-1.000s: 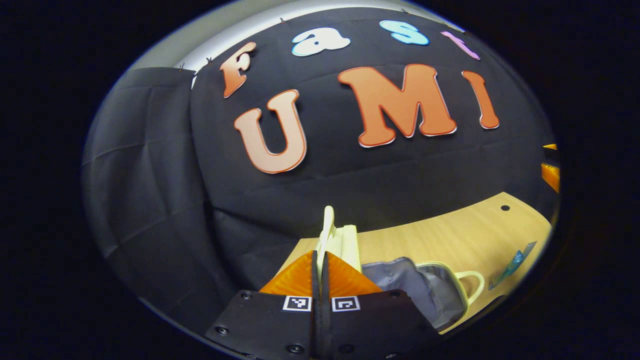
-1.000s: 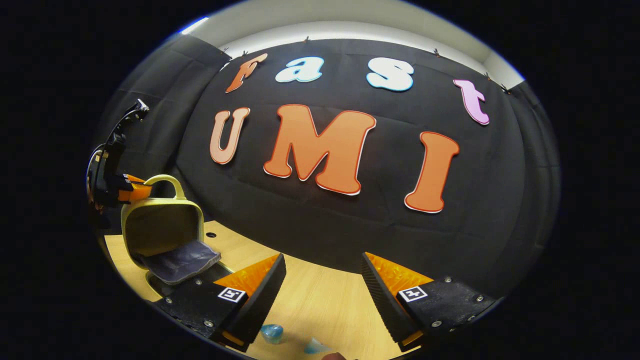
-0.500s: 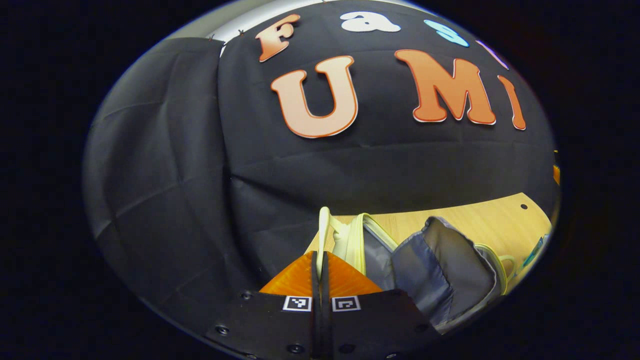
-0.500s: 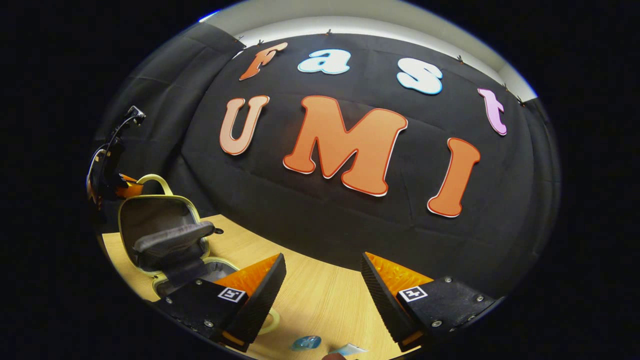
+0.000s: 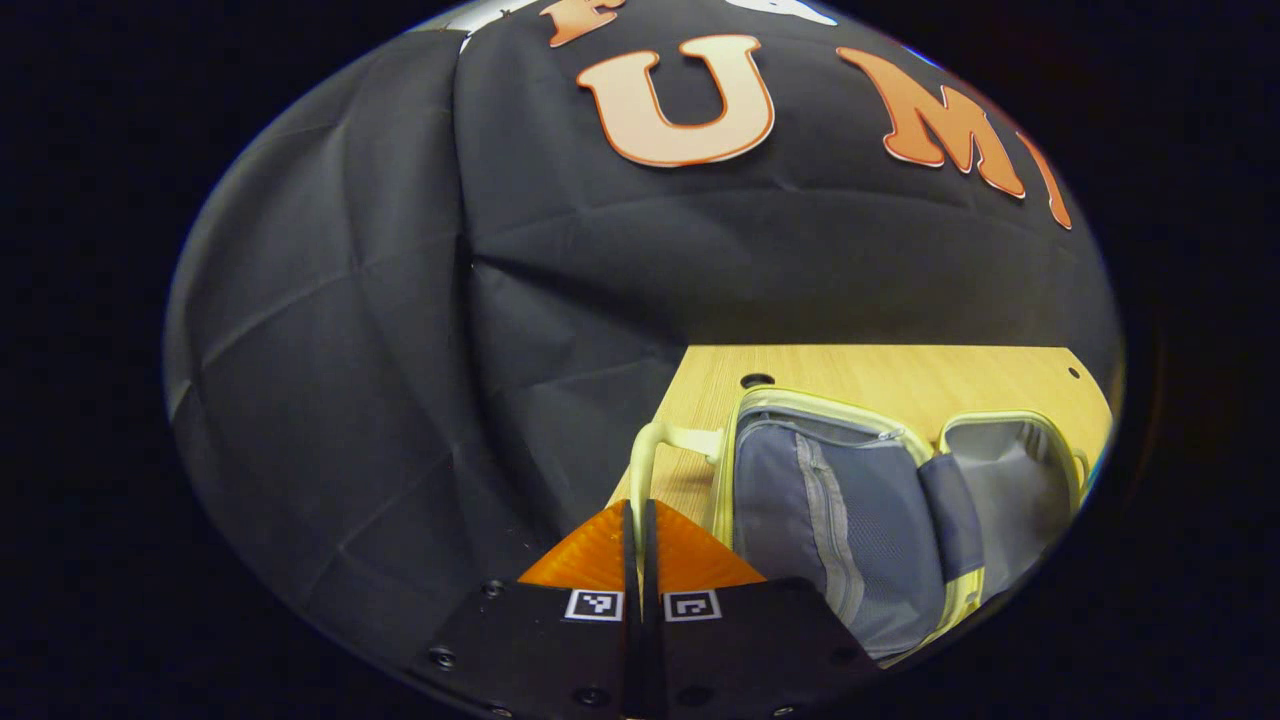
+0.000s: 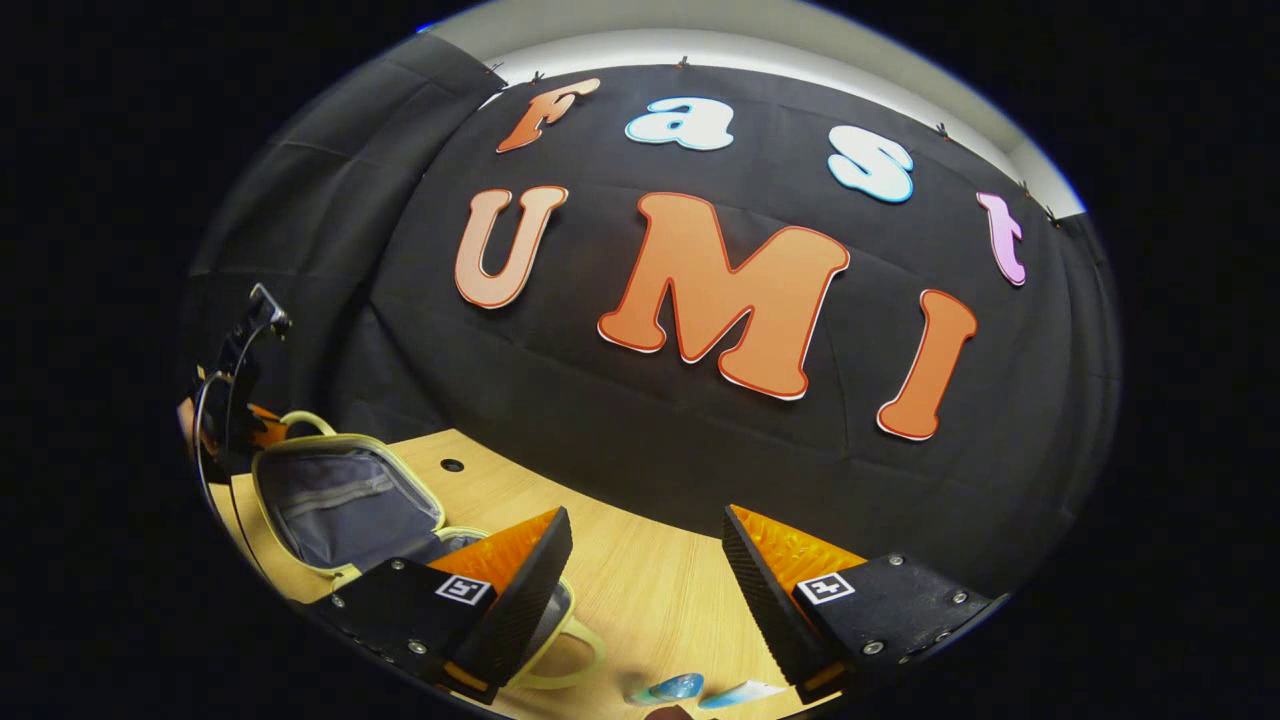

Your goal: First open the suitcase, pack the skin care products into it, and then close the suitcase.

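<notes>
The small pale yellow suitcase lies open on the wooden table. Its lid (image 5: 820,490), lined in grey with a zip pocket, leans far back, close to the tabletop. The base half (image 5: 1010,480) sits beyond it. My left gripper (image 5: 641,505) is shut on the lid's yellow handle (image 5: 645,462). In the right gripper view the lid (image 6: 340,500) is at the left, with the left gripper (image 6: 235,420) behind it. My right gripper (image 6: 645,515) hovers open over the table, holding nothing. Two small bluish skin care items (image 6: 672,688) lie just below it.
The wooden table (image 6: 650,590) runs back to the black cloth wall. A round cable hole (image 6: 452,465) sits near the lid. The base half's own yellow handle (image 6: 570,650) sticks out beside my right gripper's left finger.
The lid swung from upright down and back towards the table, with my left gripper still holding its handle. The right gripper stayed open and barely shifted.
</notes>
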### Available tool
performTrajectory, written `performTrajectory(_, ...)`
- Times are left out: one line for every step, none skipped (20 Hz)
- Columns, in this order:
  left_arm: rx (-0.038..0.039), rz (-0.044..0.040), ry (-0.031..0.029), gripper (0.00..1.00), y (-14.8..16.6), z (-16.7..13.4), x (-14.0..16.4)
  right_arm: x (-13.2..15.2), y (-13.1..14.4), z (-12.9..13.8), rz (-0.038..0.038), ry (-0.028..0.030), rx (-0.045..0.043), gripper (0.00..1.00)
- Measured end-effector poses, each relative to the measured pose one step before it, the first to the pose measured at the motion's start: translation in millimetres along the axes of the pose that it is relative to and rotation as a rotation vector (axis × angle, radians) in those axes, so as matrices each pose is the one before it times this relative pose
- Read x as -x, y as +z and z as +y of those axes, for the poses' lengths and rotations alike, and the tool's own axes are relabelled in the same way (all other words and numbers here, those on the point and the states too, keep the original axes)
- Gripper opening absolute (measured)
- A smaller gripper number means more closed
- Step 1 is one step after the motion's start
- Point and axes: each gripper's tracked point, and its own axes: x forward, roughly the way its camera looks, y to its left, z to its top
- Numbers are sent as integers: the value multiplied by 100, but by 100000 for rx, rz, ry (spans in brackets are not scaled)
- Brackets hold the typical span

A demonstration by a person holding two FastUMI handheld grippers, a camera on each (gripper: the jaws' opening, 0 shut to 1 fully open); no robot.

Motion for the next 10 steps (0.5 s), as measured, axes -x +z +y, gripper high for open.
performTrajectory(406,1409,-442,1,-602,26,-879,54,29,168,444,-168,185,96)
performTrajectory(319,1488,-576,1,-822,-272,-773,-64,-25,-73,434,-524,769,95)
performTrajectory(42,1446,-474,1,-678,-151,-798,60,-32,-9,394,-24,681,95)
performTrajectory(-77,1046,7,1,-965,59,-531,199,-209,-106,565,-40,495,95)
performTrajectory(489,391,-122,1,-554,26,-543,154,-98,-145,548,21,158,95)
performTrajectory(548,547,706,1,-316,205,-284,23,-47,-86,453,214,-34,96)
performTrajectory(-1558,1432,4530,2,-298,811,-333,169,30,-267,-59,-186,90,96)
performTrajectory(-2109,680,3615,3,-377,472,-413,287,-40,-432,-209,-29,87,95)
performTrajectory(563,-795,104,2,-7,-26,-31,302,-97,-536,-205,-352,279,95)
performTrajectory(1206,-1297,278,2,622,-12,773,299,-247,-581,60,165,205,95)
